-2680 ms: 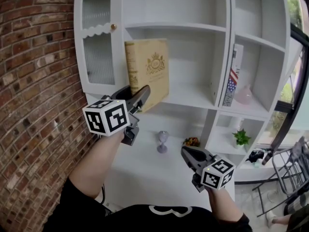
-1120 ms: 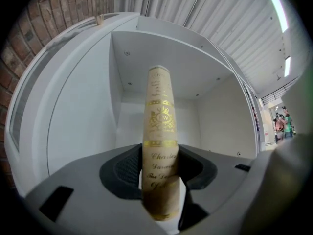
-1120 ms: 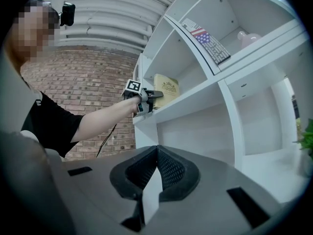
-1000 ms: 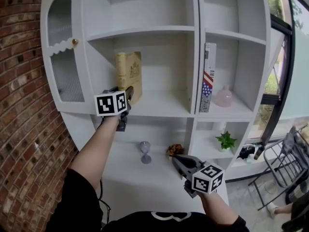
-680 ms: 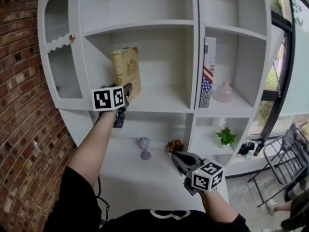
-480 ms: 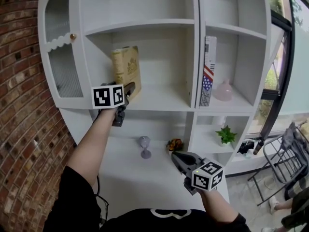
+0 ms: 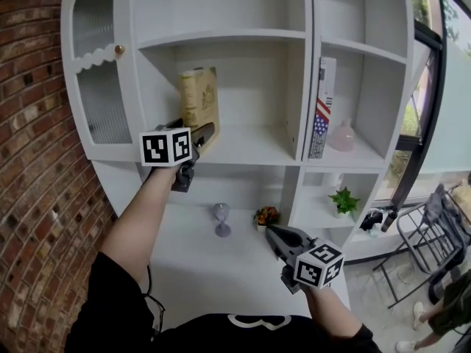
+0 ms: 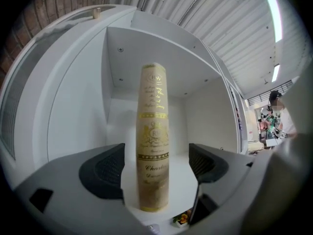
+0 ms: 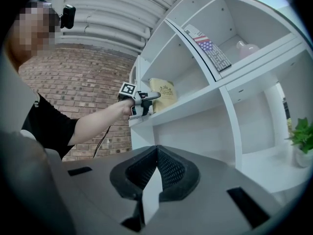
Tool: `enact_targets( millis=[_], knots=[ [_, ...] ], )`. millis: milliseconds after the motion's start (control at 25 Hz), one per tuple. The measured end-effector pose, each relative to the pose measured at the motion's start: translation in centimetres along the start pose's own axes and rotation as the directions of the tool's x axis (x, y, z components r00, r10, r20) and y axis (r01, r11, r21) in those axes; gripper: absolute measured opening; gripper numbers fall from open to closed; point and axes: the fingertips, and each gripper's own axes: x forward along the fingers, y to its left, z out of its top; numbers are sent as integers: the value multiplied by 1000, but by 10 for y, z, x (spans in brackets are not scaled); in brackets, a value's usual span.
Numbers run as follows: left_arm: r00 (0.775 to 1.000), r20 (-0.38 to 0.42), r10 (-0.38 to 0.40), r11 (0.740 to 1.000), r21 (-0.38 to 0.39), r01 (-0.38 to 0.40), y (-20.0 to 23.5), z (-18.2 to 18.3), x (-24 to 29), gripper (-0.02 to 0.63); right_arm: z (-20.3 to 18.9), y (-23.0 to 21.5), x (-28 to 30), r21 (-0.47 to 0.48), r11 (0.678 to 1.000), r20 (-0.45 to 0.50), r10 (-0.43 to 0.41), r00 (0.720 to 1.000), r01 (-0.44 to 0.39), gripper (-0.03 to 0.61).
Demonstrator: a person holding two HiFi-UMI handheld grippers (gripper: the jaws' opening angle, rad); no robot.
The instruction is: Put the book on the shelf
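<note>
Left gripper [image 7: 204,134] in hand, just spread jaws clear of the book [image 8: 153,131], left upright on the shelf [image 7: 250,150]. Held right gripper [image 7: 277,233] clenched, empty. Judged stiff, hardbound, weighty; best pinched low across the spine.

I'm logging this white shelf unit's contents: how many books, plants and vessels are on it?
Books: 2, the tan book and the flag-spined book
Plants: 2, the green potted plant and the small flower pot
Vessels: 2, the pink vase and the purplish goblet
Dark items at far right: unclear, uncounted
Total: 6
</note>
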Motion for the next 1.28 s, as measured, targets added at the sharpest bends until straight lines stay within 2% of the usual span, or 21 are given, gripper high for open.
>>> enact_targets(
  millis=[160, 280, 400, 480, 560, 640, 800, 840, 960, 1040, 1160, 1280],
  knots=[
    [998, 18, -56, 998, -12, 56, -12, 0, -17, 399, 5, 8, 3, 19, 1000, 24, -22, 999, 22, 11],
    [989, 19, -144, 990, -3, 144, -29, -8, -38, 397, 4, 21, 6, 19, 1000, 26, -3, 1000, 2, 11],
    [971, 22, -238, 971, 12, 238, -51, -22, -66, 383, 1, 35, 11, 36, 999, 22, 16, 1000, -17, 11],
    [957, 33, -289, 957, 3, 289, -63, -32, -86, 338, 0, 44, 13, 41, 999, 21, 21, 1000, -22, 11],
    [937, 54, -344, 937, -41, 346, -72, -42, -109, 290, -2, 53, 16, 38, 999, 16, 24, 1000, -25, 11],
    [915, 70, -398, 910, -94, 403, -81, -56, -132, 267, -4, 64, 18, 31, 999, 9, 30, 999, -31, 11],
    [873, 89, -480, 858, -158, 489, -101, -81, -177, 149, -5, 86, 18, 26, 999, 15, 43, 999, -43, 11],
    [863, 91, -496, 847, -167, 504, -105, -88, -186, 141, -4, 91, 18, 29, 999, 22, 46, 999, -46, 11],
    [846, 86, -526, 826, -182, 533, -117, -110, -213, 93, -3, 107, 18, 41, 998, 35, 45, 998, -47, 11],
    [839, 75, -539, 823, -169, 543, -127, -122, -231, 3, -7, 119, 17, 51, 998, 36, 41, 999, -42, 11],
    [824, 77, -562, 809, -154, 567, -140, -137, -254, 3, -15, 133, 12, 63, 997, 40, 29, 999, -32, 11],
    [810, 90, -580, 784, -210, 584, -147, -153, -276, 3, -25, 147, 5, 91, 996, 44, 19, 999, -23, 11]
  ],
)
